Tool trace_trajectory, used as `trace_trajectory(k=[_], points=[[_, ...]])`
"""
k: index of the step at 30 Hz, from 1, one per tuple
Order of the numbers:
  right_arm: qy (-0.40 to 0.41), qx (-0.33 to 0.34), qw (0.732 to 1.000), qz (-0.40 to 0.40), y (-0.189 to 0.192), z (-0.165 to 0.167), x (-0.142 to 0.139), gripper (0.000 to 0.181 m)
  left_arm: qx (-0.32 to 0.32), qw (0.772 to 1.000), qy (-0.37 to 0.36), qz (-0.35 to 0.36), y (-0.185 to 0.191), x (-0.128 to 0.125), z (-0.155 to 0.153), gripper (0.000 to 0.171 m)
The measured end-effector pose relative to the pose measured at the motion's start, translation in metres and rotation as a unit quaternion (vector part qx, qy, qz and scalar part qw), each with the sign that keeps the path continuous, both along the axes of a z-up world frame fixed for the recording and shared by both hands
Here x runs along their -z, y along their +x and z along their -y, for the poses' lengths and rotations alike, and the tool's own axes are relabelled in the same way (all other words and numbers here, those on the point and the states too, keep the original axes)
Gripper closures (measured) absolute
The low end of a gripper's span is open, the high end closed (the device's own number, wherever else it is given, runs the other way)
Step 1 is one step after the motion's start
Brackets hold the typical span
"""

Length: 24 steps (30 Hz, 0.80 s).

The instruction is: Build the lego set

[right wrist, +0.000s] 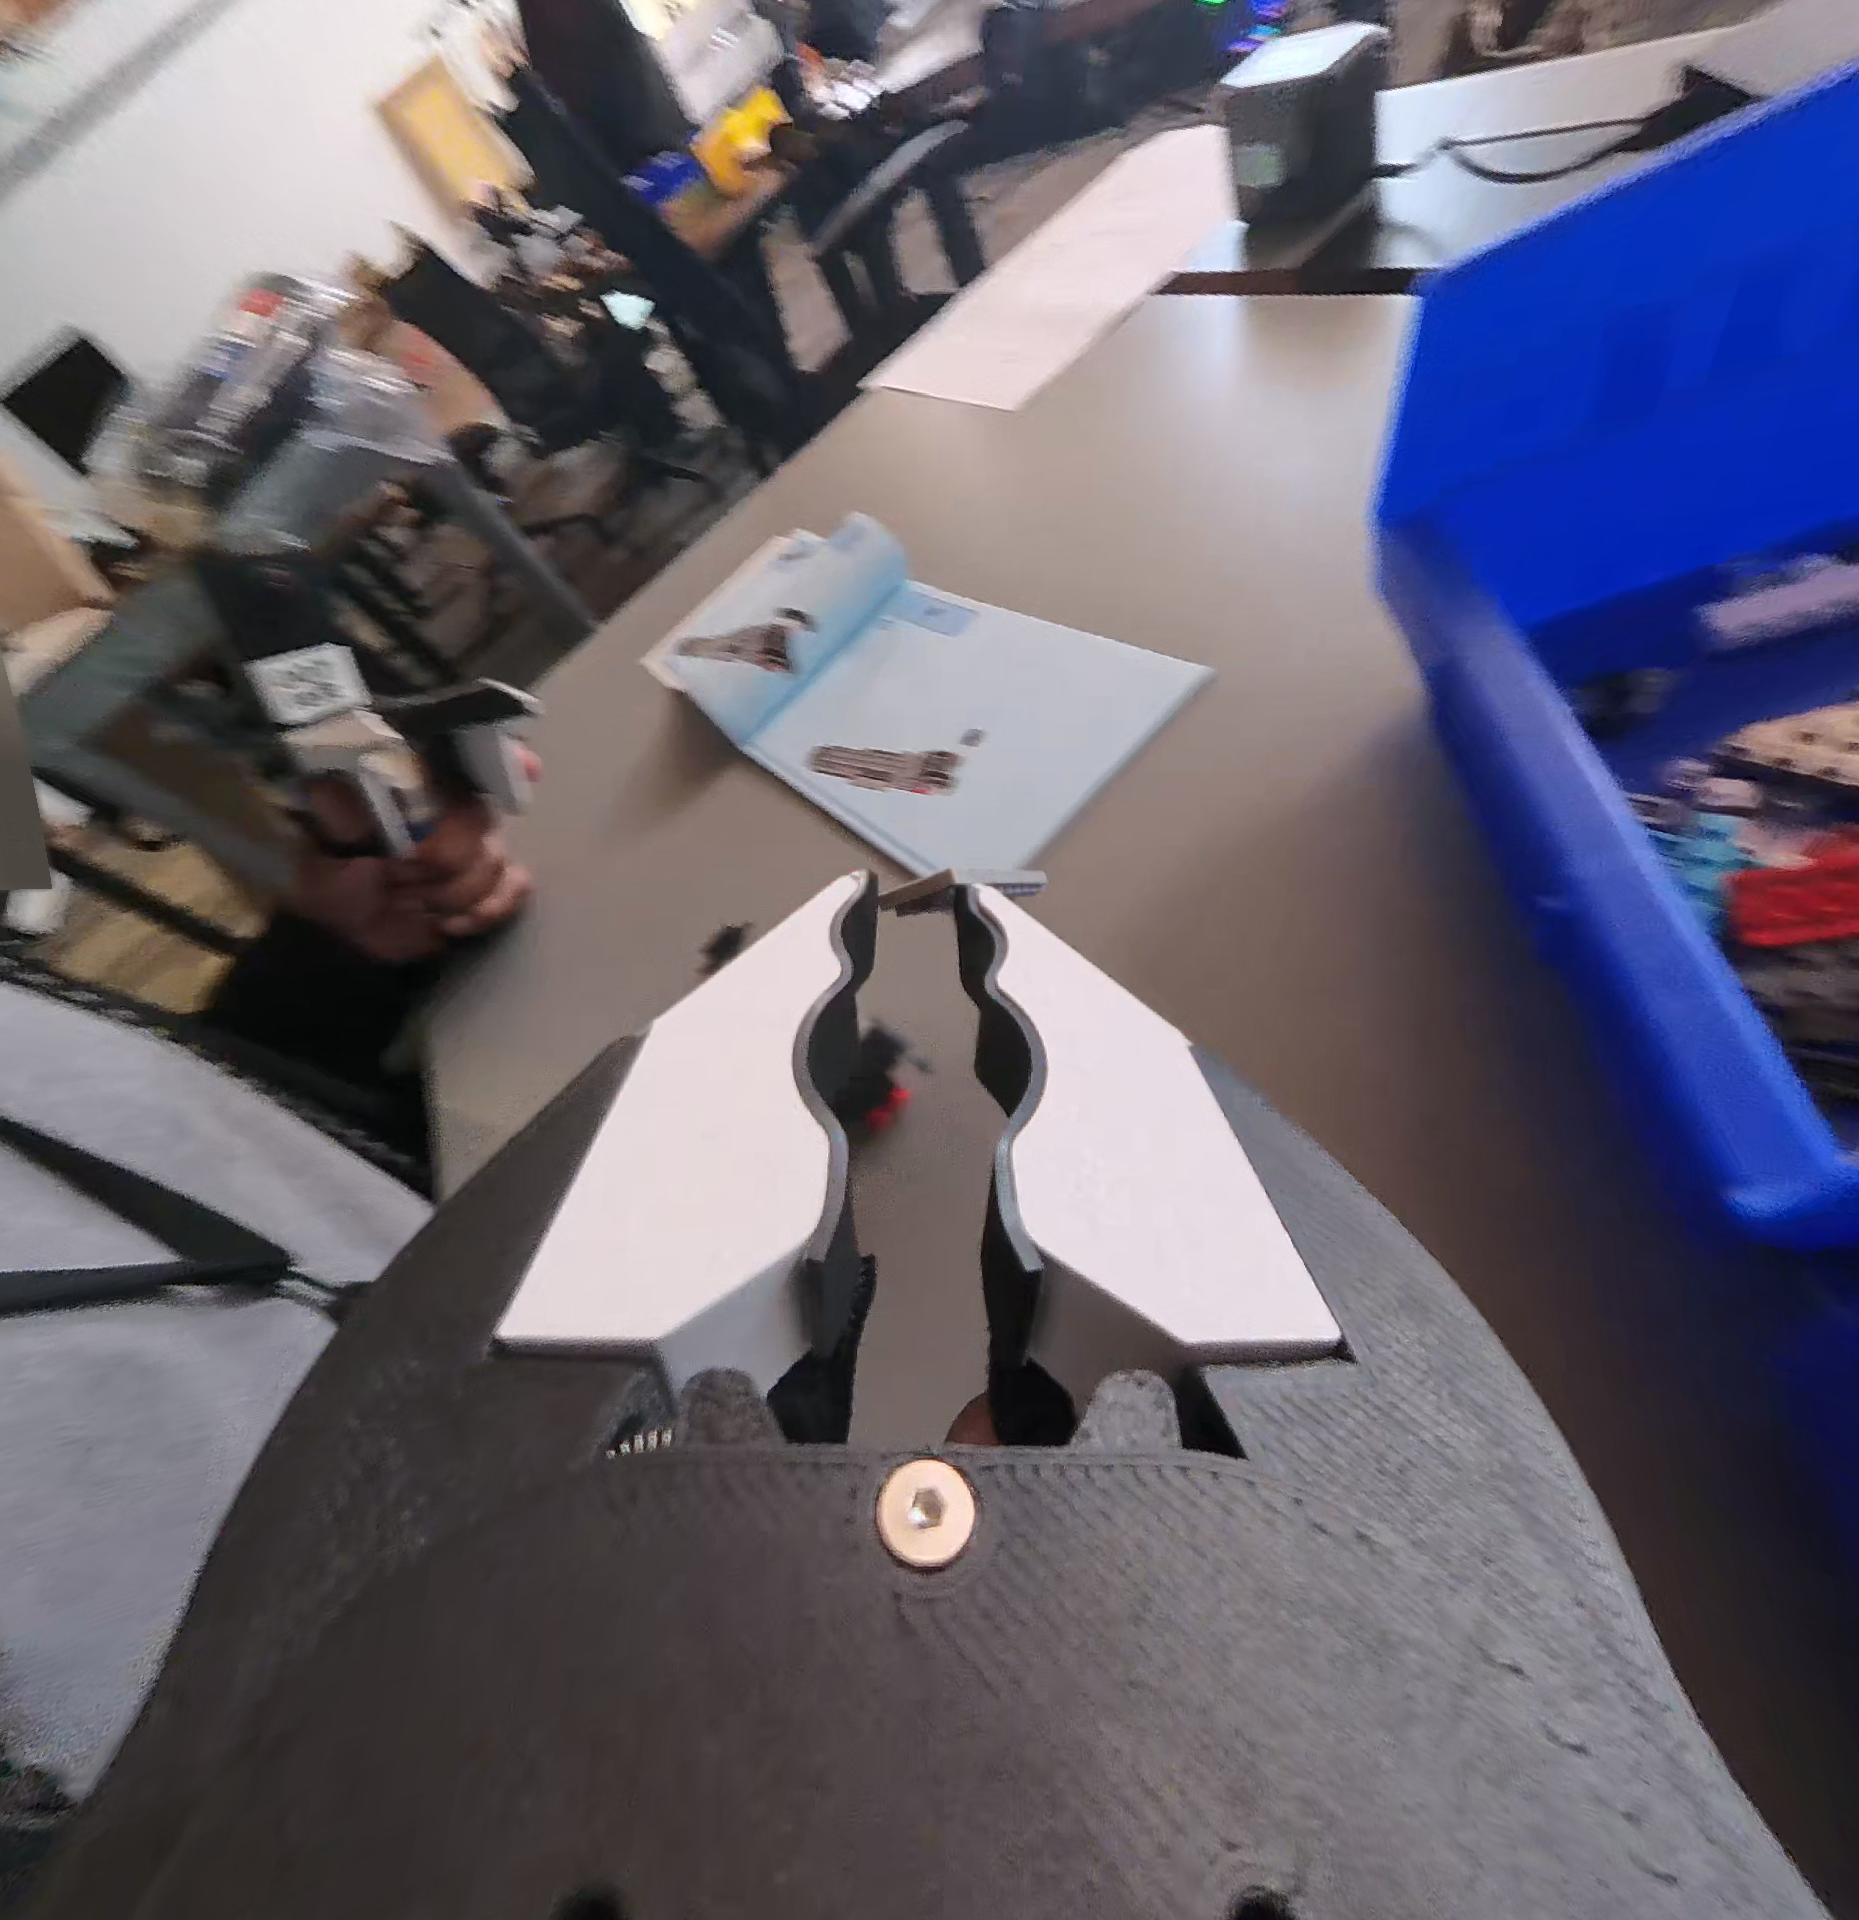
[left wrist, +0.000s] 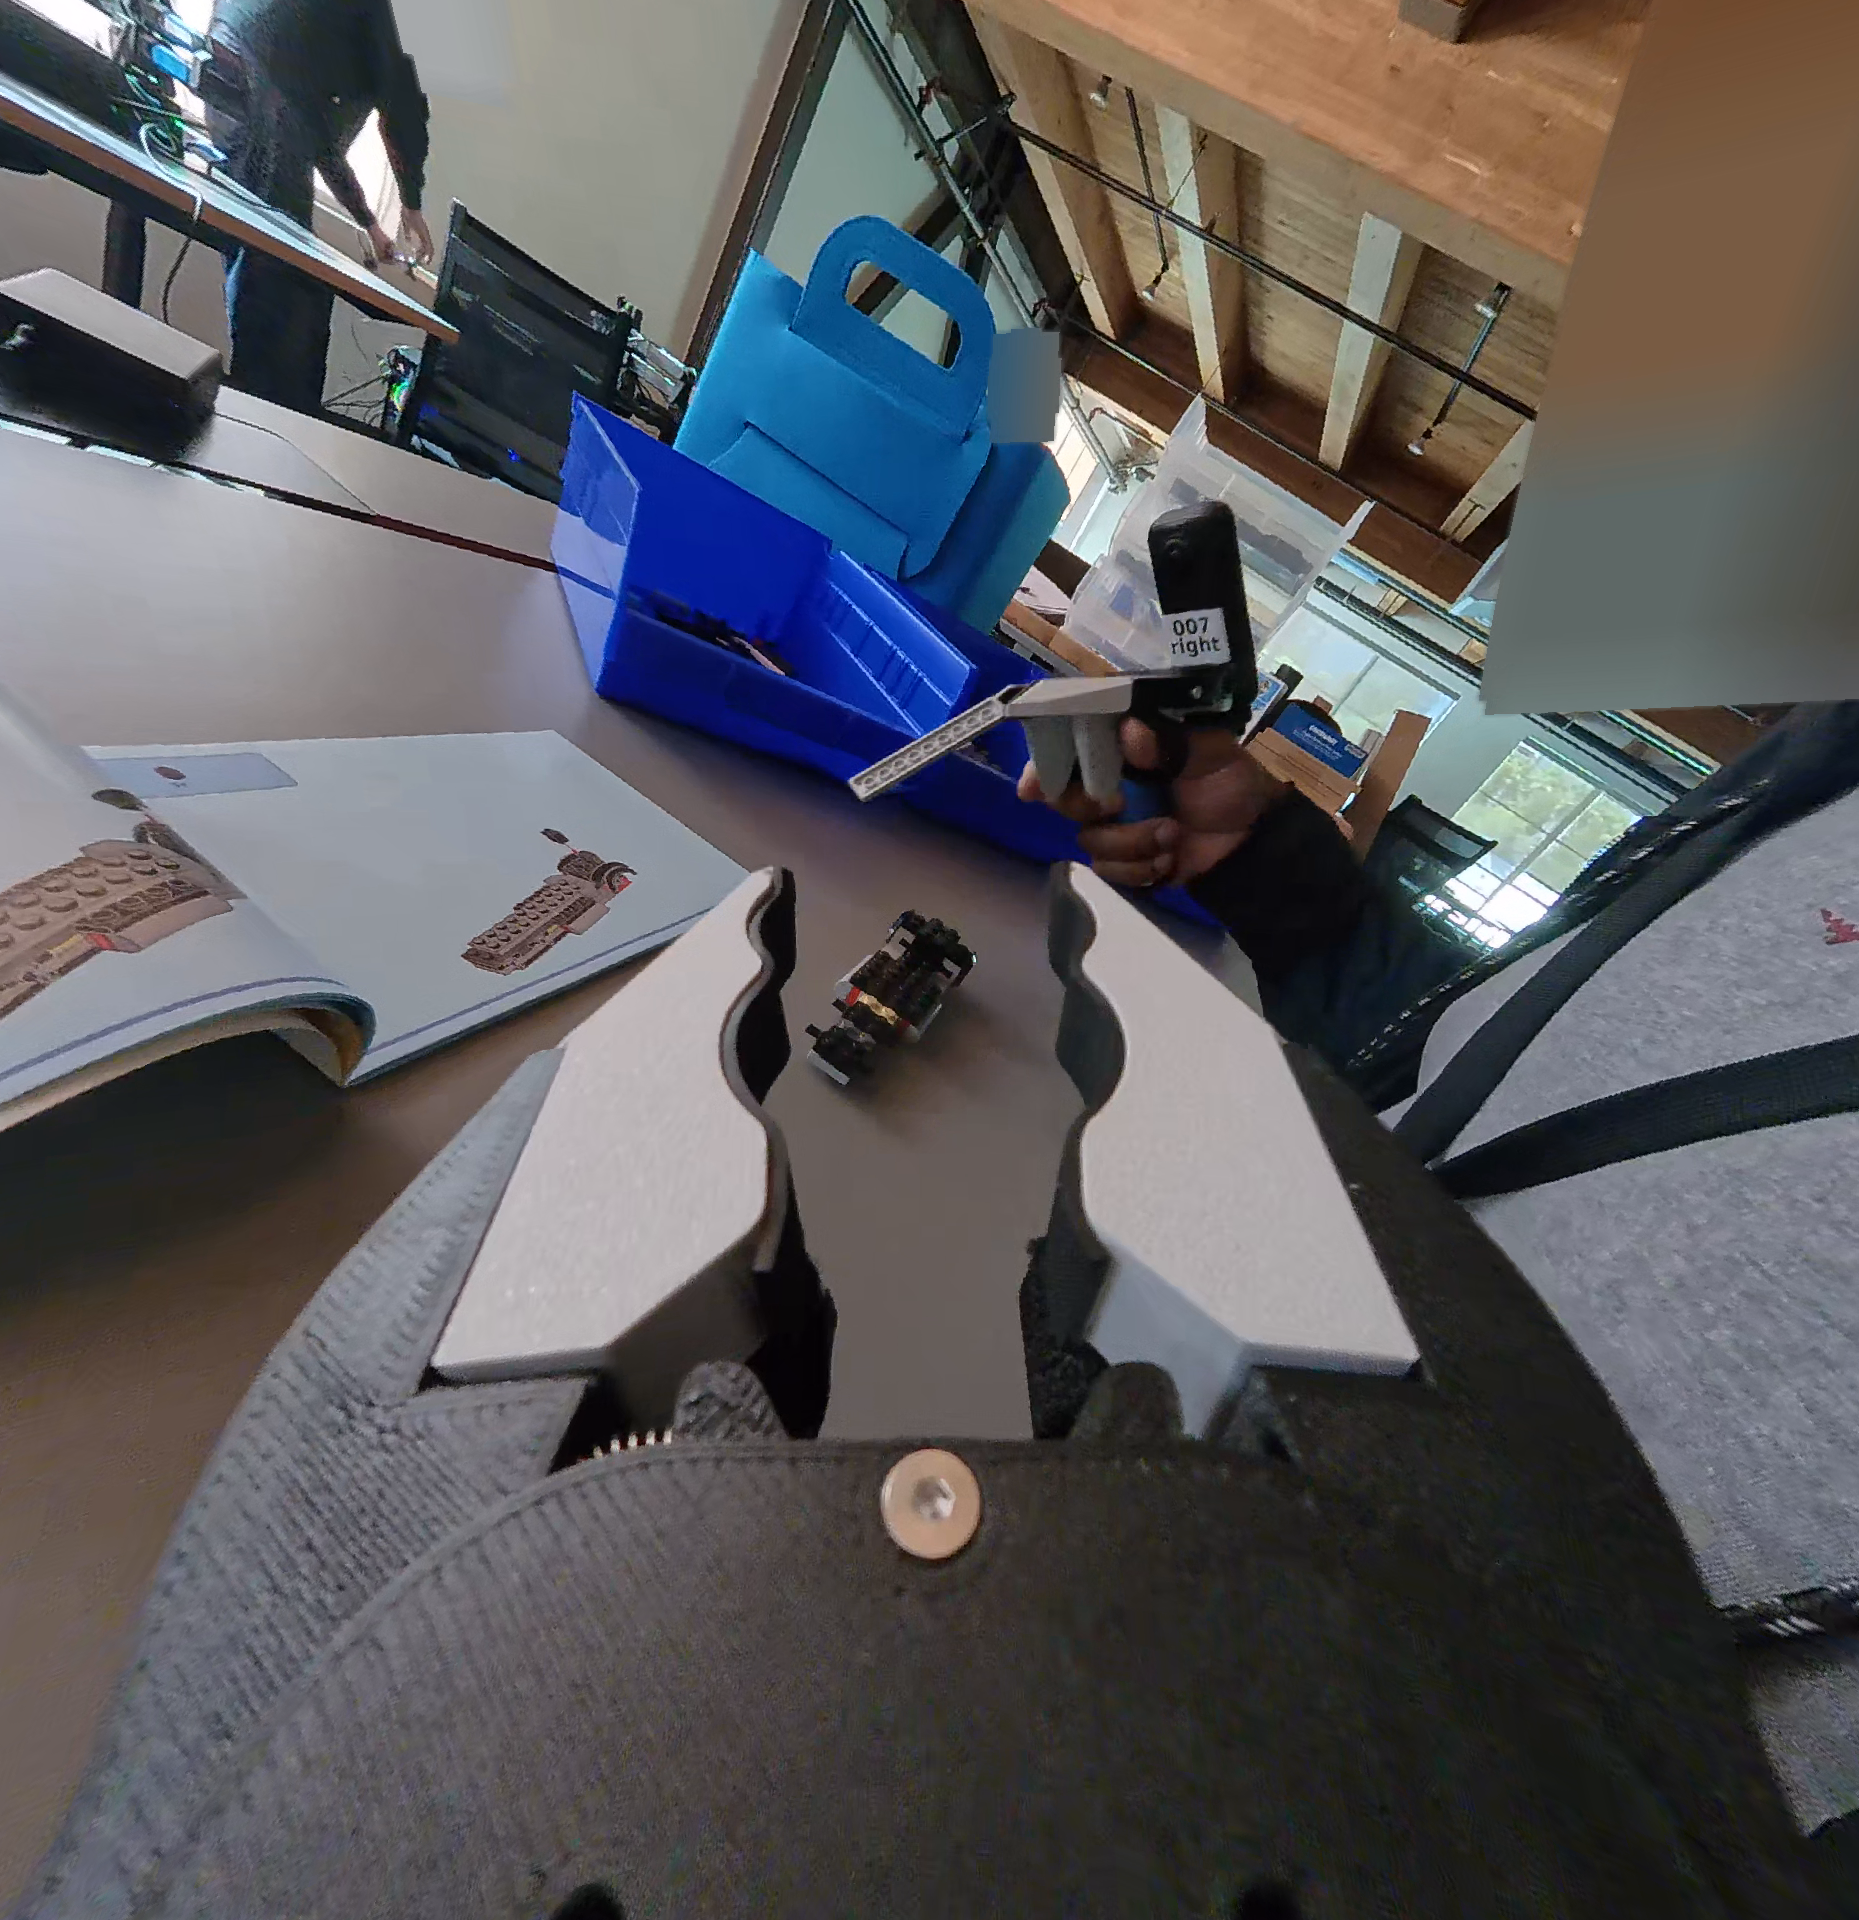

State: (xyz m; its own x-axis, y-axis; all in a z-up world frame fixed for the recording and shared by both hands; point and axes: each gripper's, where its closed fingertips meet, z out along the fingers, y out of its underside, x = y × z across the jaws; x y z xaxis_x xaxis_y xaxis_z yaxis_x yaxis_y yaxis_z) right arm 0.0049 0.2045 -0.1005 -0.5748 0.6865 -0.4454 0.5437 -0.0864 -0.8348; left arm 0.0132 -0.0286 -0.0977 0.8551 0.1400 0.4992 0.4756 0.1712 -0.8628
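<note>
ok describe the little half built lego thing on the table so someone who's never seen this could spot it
Start at the open booklet lying on the dark table, with the blue bin behind it. The lego build sits on bare table between them, just ahead of the open left gripper. It is a small, mostly black clump with white and red bits, unlike the long grey beam held up in the right gripper.

Both pictures are bright with daylight. In the left wrist view, light comes in through big windows (left wrist: 1465,852) at the far right, and things look sharp. The dark surface (left wrist: 281,582) shines softly. Straight lines bend near the edges. The right wrist view is smeared with blur, most of all the blue bin (right wrist: 1590,520) and the room behind. Its claw (right wrist: 917,894) looks sharp.
</note>
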Motion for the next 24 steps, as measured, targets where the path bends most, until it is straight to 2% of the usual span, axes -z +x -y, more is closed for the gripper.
trace_trajectory(k=[9,24], points=[[0.007,0.036,0.999,0.017,-0.013,-0.012,0.025,0.164,0.000,1.000,0.016,0.000,-0.008,-0.004,0.008,0.123],[-0.002,0.037,0.998,0.050,-0.020,-0.010,0.052,0.164,-0.006,0.999,0.033,-0.001,-0.017,-0.008,0.016,0.124]])
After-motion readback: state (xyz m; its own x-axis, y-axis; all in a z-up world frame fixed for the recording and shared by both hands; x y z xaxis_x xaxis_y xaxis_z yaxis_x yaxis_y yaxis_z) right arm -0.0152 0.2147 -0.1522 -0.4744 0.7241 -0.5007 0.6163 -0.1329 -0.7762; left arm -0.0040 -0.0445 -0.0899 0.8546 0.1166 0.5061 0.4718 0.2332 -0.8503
